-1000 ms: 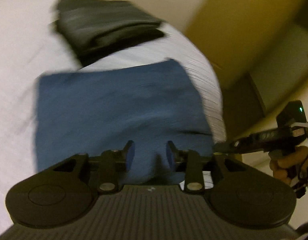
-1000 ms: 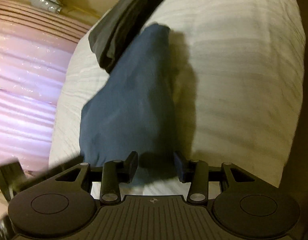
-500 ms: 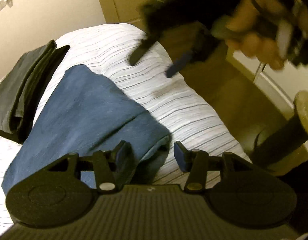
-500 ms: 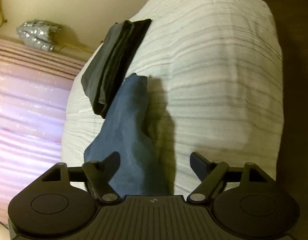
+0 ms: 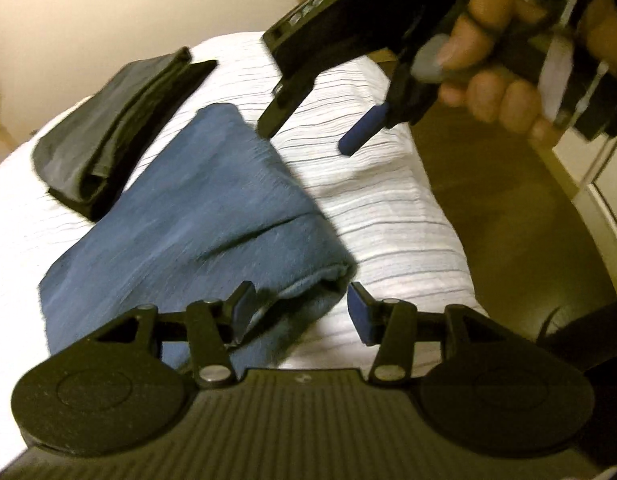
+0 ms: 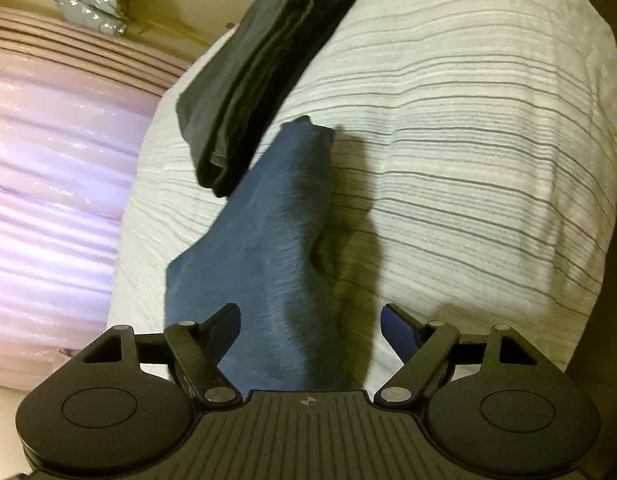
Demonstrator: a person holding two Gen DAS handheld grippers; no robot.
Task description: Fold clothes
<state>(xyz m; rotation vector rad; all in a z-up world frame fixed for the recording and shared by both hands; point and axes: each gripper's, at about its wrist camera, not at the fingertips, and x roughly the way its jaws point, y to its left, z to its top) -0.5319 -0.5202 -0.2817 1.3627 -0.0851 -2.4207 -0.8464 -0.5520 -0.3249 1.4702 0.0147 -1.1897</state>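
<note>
A folded blue garment [image 5: 196, 216] lies on the white striped bed [image 5: 372, 208]; it also shows in the right wrist view [image 6: 268, 248]. A folded dark grey garment [image 5: 108, 120] lies beside it, farther away, and shows in the right wrist view [image 6: 252, 80]. My left gripper [image 5: 300, 312] is open at the blue garment's near corner and holds nothing. My right gripper [image 6: 310, 328] is open above the blue garment's near end. It also appears in the left wrist view [image 5: 308, 132], raised over the bed beyond the blue garment.
A pink plastic-wrapped roll [image 6: 48, 184] stands left of the bed. A silver wrapped bundle [image 6: 92, 4] lies by the wall. The brown floor [image 5: 508, 208] lies to the right of the bed's edge.
Both grippers opened and let go of the blue garment. The right gripper rose above the bed. The blue garment now lies folded narrower.
</note>
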